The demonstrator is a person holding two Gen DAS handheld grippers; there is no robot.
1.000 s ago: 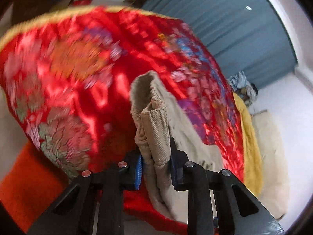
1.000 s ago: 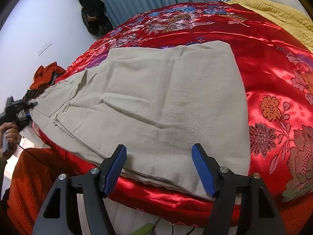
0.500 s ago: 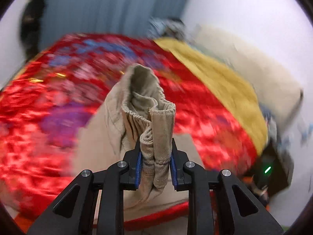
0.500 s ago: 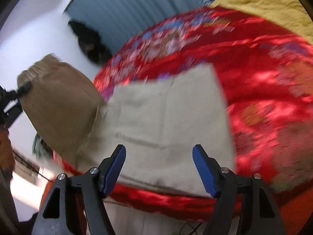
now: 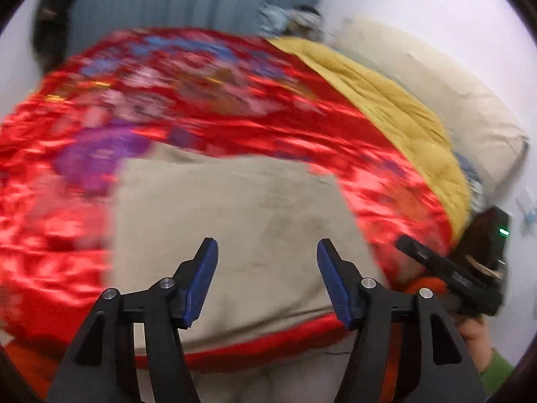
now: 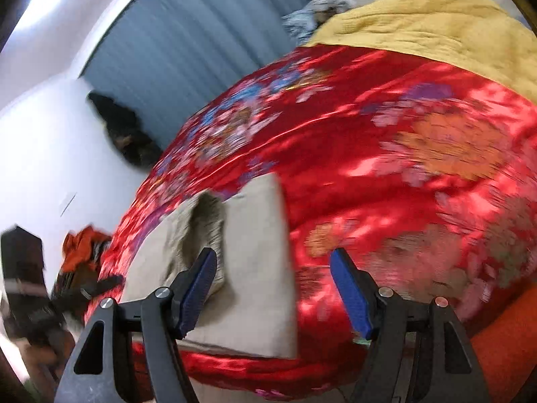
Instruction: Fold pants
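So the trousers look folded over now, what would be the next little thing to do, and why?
Probably press and smooth the top layer. The beige pants lie folded on the red bedspread, but the waistband end looks rumpled and puffed. The left gripper is opening with nothing between its jaws, and the right gripper is open.

left gripper (image 5: 266,278) opening, pants (image 5: 241,235) released, folded over

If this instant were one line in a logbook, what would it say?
pants: folded over, lying on red bedspread | left gripper: jaws opening, nothing between | right gripper: open, empty | waistband end on top
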